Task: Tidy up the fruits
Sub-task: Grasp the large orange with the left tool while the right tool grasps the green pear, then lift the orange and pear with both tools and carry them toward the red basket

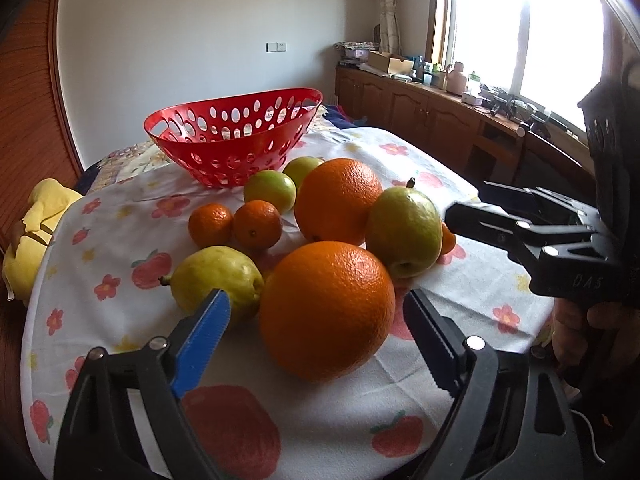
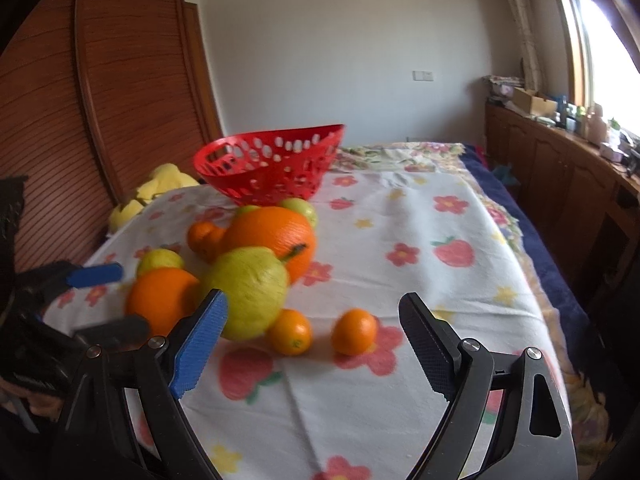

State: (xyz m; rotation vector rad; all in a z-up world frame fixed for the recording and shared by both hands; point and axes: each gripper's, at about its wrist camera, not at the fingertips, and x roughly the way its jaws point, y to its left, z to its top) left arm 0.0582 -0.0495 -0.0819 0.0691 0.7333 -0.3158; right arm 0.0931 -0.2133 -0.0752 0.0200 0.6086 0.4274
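Two grippers, jaws apart and empty — left gripper (image 1: 316,320) straddles an orange (image 1: 326,310); a nudge could roll neighbouring fruit — right gripper (image 2: 312,316) nears a tangerine (image 2: 354,331).

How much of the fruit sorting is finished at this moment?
Done: nothing yet; the basket looks empty. In hand: the left tongs stand open around the near orange, not gripping it; the right tongs are open before two mandarins. Left: all the fruit still lies on the cloth.
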